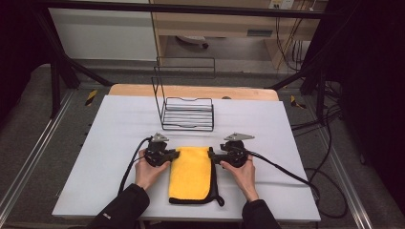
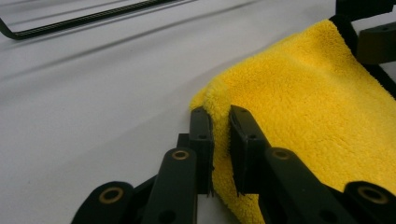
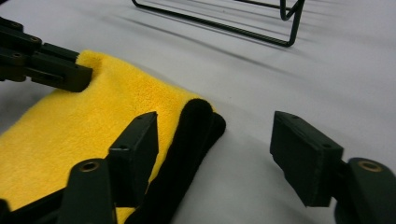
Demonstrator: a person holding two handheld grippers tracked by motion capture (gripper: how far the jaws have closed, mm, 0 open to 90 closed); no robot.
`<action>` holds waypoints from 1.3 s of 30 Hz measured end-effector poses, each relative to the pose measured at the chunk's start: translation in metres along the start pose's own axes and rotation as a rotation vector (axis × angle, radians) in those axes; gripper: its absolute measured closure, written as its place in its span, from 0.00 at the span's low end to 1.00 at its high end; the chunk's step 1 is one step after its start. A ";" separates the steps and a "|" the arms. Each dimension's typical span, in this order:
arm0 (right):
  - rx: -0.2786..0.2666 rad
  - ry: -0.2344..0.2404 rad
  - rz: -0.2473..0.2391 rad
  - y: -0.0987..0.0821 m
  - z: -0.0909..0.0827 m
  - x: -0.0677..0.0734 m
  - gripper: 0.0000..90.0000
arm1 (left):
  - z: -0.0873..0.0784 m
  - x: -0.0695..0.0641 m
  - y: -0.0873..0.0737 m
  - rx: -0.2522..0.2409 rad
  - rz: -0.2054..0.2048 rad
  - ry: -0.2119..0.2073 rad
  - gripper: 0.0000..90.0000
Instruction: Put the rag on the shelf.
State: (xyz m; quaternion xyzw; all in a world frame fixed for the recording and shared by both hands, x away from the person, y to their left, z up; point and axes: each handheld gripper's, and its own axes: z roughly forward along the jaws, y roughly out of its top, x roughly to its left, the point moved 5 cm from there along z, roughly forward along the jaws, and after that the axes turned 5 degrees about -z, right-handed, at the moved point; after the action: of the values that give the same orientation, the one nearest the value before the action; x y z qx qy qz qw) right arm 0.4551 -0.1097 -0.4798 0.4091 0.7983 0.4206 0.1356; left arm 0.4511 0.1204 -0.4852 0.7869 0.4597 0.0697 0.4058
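Clearly the step in hand is taking hold of the yellow cloth (image 1: 191, 172) at its two far corners, and only one side of that is done. The cloth lies folded flat on the white counter (image 1: 114, 143), near its front edge, with a black layer (image 3: 187, 149) showing along its right side and front hem; the wire rack (image 1: 187, 113) stands well apart behind it. The left gripper (image 2: 220, 126) has its jaws drawn narrow on the cloth's far left corner, the plush pinched up between the pads. The right gripper (image 3: 219, 144) is not there yet: its jaws stand wide, one pad resting over the yellow surface beside the black edge and the other hanging out over bare counter, so the far right corner lies between them but nothing presses on it. Judging from this, the next move calls for the right jaws to close squarely on that corner, catching both the yellow and the black layers and not merely the top one. After that, both hands would need to lift evenly, so the fold neither twists nor slips free.
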 end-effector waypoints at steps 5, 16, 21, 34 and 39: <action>0.038 -0.004 -0.030 -0.001 0.008 0.007 0.45 | 0.000 0.000 0.000 0.003 0.026 0.000 0.89; 0.065 0.030 0.022 -0.004 0.012 0.012 0.64 | 0.001 -0.002 -0.001 0.004 0.091 0.020 0.88; 0.081 0.072 0.076 -0.003 0.013 0.014 0.80 | 0.001 -0.001 0.000 0.002 0.081 0.010 0.89; 0.066 0.095 0.113 0.001 0.009 0.016 0.87 | -0.009 0.001 0.005 -0.020 0.055 -0.034 0.93; 0.025 0.100 0.097 0.005 0.001 0.018 0.87 | -0.021 -0.004 0.011 -0.056 0.070 -0.046 0.93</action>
State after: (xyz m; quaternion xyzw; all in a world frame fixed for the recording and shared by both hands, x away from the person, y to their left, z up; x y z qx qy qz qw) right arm 0.4476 -0.0936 -0.4741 0.4273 0.7886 0.4366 0.0698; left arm 0.4458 0.1263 -0.4620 0.7922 0.4202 0.0786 0.4356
